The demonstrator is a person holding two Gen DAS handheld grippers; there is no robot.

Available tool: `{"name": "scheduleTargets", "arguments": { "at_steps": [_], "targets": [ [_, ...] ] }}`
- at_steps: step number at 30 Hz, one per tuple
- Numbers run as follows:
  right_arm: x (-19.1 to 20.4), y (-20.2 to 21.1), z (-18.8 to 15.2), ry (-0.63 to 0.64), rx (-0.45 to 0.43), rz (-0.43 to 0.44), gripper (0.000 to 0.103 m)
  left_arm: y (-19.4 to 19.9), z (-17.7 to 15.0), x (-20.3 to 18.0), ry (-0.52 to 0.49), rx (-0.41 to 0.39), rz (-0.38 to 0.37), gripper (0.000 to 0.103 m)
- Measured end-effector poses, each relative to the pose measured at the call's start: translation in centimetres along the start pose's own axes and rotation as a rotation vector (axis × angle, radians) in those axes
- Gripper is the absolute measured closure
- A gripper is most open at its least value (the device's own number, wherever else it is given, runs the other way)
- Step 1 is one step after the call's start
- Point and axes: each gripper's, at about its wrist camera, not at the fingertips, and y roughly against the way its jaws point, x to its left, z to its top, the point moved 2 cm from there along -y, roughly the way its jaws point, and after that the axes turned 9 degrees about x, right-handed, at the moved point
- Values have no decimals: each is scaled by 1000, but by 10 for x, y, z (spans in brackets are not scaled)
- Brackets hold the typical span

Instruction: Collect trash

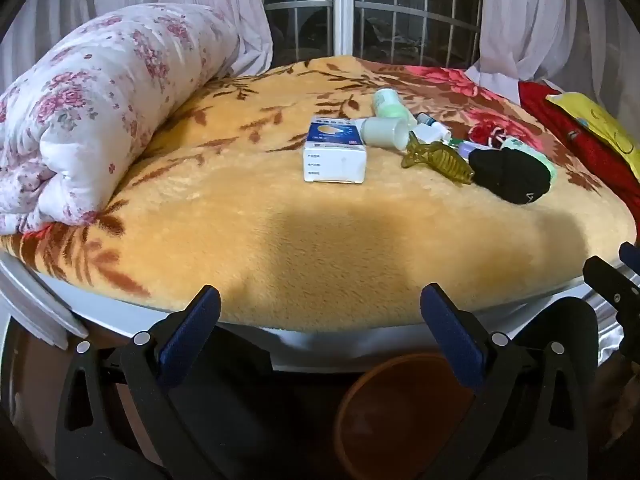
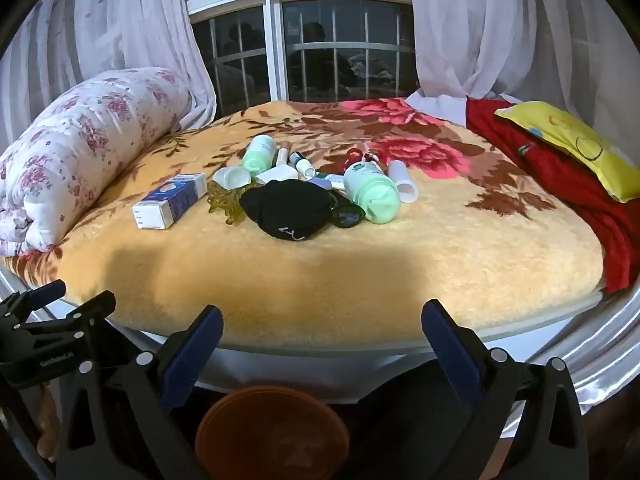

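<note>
A heap of small items lies on the yellow floral blanket (image 2: 460,240): a white and blue carton (image 1: 335,148) (image 2: 170,200), pale green bottles (image 2: 372,192) (image 1: 390,105), a white cup (image 1: 382,131), an amber fish-shaped piece (image 1: 438,160) (image 2: 224,200), a black cloth item (image 1: 510,178) (image 2: 290,208) and small tubes. My left gripper (image 1: 320,308) is open and empty at the bed's near edge. My right gripper (image 2: 322,320) is open too, empty, equally short of the heap. An orange-brown bin (image 2: 272,432) (image 1: 404,412) stands on the floor below both.
A rolled floral quilt (image 1: 88,108) lies along the bed's left side. A red cloth (image 2: 560,184) with a yellow pillow (image 2: 568,140) sits at the right. White curtains (image 2: 488,28) and a barred window are behind. The right gripper's side (image 1: 616,284) shows in the left view.
</note>
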Motion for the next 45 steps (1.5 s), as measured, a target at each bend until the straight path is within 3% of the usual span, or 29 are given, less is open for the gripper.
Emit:
{"name": "scheduleTargets", "arguments": {
  "at_steps": [28, 45],
  "targets": [
    [-1, -5, -4, 3, 7, -1, 5, -8, -7, 3, 24, 54, -49, 6],
    [-7, -10, -5, -26, 23, 6, 5, -9, -9, 1, 13, 45, -23, 6]
  ]
}}
